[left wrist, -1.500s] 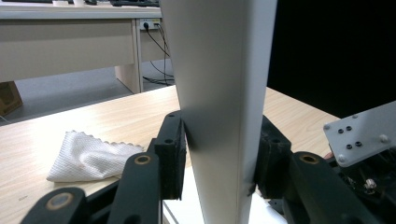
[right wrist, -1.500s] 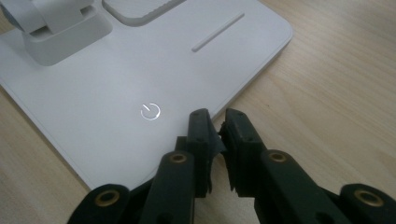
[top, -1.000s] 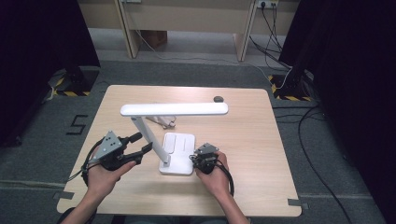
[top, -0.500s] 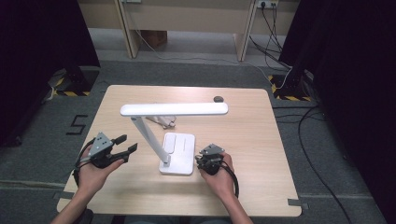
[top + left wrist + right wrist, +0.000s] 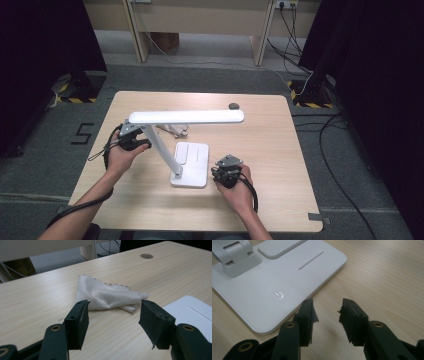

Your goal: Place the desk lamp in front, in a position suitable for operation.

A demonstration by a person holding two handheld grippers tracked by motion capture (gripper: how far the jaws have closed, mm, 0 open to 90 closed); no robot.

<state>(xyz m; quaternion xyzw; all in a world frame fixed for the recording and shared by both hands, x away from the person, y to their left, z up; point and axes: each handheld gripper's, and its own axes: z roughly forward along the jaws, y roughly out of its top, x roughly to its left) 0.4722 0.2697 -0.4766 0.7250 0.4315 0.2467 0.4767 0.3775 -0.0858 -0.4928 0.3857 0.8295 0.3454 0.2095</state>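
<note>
On the table [image 5: 280,150], left of the middle and toward its far edge, a crumpled white cloth [image 5: 107,296] lies flat, partly under the white lamp head [image 5: 186,117] in the high view. Left hand-held gripper [image 5: 113,311] points at the cloth from the near-left side; jaws wide apart and just been opening, nothing between the pads, cloth just beyond the tips, not touched. In the high view the left hand-held gripper [image 5: 131,140] sits beside the lamp arm [image 5: 162,152], near the table's left edge. White lamp base [image 5: 192,162] rests around the middle of the table, nearer the near edge; the lit power symbol [image 5: 278,295] shows on it in the right gripper view. Right hand-held gripper [image 5: 327,312] hangs low over bare wood just off the base's corner, jaws partly open, gripping nothing; they have just been opening a little. Small dark round cap [image 5: 233,106] sits near the far edge.
</note>
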